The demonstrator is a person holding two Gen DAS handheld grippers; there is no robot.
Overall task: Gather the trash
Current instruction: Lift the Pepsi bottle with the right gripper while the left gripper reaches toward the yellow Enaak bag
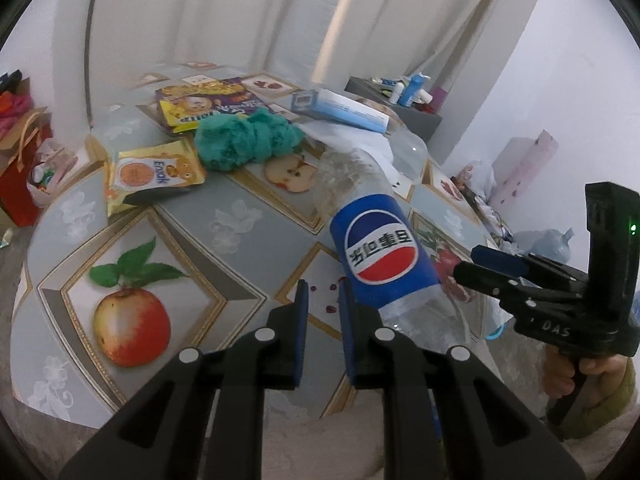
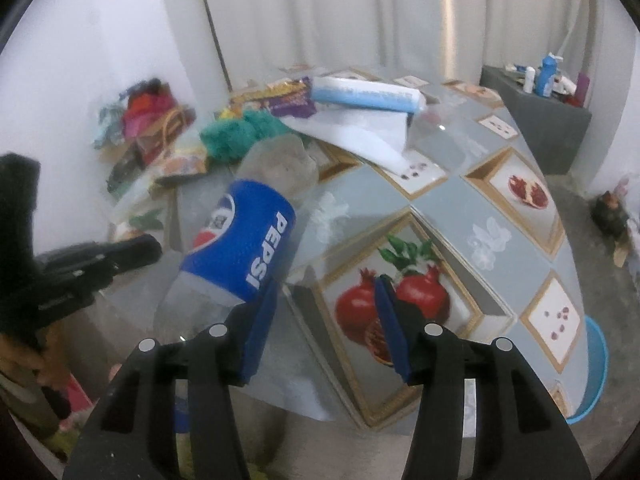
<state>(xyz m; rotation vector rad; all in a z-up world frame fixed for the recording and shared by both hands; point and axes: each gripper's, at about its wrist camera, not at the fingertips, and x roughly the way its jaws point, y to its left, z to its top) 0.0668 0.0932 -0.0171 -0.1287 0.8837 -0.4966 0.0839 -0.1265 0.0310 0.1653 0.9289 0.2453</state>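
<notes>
Left gripper (image 1: 323,300) jaws sitting narrow and empty, right gripper (image 2: 326,304) jaws half-open beside the crushed clear blue-labelled Pepsi bottle (image 1: 376,248) overhanging the table edge; drop step probably finishing, next needing another pick.

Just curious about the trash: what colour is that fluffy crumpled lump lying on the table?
Teal green. The fluffy lump shows best in the left wrist view.

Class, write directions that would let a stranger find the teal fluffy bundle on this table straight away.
Start at the table with the fruit-picture cloth. Near its far side, a pile of litter lies in front of the white curtain; the teal bundle sits there between the gold snack packet and the long blue-and-white box. It is the only soft, woolly green thing among flat packets.
</notes>
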